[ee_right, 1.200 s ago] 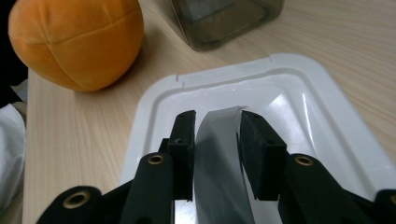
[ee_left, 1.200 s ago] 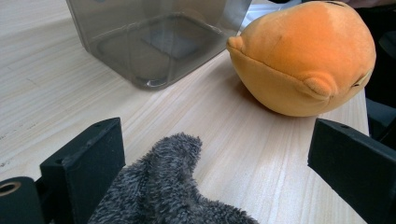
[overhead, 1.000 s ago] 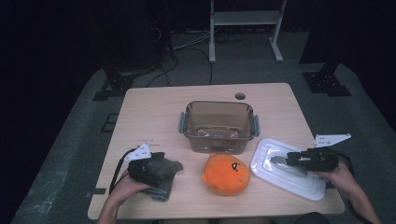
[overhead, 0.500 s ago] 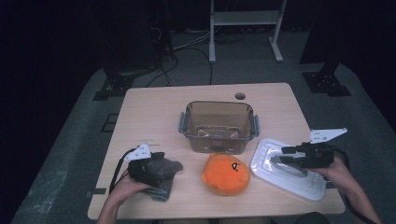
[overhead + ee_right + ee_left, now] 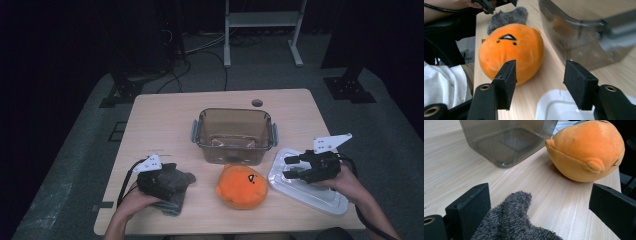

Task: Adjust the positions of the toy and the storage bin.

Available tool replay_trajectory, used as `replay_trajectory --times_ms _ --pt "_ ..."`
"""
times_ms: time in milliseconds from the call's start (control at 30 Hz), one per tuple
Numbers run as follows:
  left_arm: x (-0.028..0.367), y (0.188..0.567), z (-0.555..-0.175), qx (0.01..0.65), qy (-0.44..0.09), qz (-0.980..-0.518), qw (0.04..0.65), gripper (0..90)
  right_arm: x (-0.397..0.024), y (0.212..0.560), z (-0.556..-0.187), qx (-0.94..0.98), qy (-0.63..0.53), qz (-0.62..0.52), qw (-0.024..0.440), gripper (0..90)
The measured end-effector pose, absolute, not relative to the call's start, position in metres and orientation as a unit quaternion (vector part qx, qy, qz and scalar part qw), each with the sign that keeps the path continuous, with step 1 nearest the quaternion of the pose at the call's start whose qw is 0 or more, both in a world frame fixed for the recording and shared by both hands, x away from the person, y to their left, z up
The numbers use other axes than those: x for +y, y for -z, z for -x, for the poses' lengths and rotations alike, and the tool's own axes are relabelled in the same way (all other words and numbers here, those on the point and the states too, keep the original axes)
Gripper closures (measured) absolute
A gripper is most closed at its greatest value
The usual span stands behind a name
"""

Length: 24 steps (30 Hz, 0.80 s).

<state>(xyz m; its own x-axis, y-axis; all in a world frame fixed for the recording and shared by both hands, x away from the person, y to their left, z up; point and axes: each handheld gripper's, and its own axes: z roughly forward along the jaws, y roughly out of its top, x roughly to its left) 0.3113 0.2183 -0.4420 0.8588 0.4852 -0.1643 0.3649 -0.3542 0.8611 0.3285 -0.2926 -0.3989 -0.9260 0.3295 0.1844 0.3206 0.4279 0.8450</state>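
Since a moment ago, the right gripper (image 5: 291,167) has lifted up off the white lid (image 5: 320,192) and slid a bit to the side. Its jaws have just been opening, and nothing is between them. They now stand apart over the near edge of the lid, pointing at the orange plush toy (image 5: 242,185). The lid lies flat where it was, on the right side of the table, just beside the toy. The left gripper (image 5: 172,181) has not moved. Its jaws are wide apart, with the grey fuzzy cloth (image 5: 516,225) lying between them, but the pads do not squeeze it. The cloth sits at the front left of the table, under that gripper. The toy, the cloth and the box are all in the same spots as before.

All of this sits on a light wooden table (image 5: 165,120) with a small round hole (image 5: 257,103) near its far edge. In the middle stands a clear plastic box (image 5: 234,135) with grey clips on its sides and no lid on it. The orange toy rests right in front of the box. Under the table is a grey floor mat (image 5: 90,135). Behind it the room is very dark, with black cables (image 5: 200,55) on the floor and a white metal stand (image 5: 262,25).
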Motion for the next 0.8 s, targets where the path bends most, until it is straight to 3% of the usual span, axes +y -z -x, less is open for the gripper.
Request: replay_trajectory --times_ms 800 --pt "0.218 0.442 -0.311 0.257 -0.058 -0.823 0.504 2.9 -0.209 0.393 -0.331 0.862 -0.493 -0.112 -0.040 35.5"
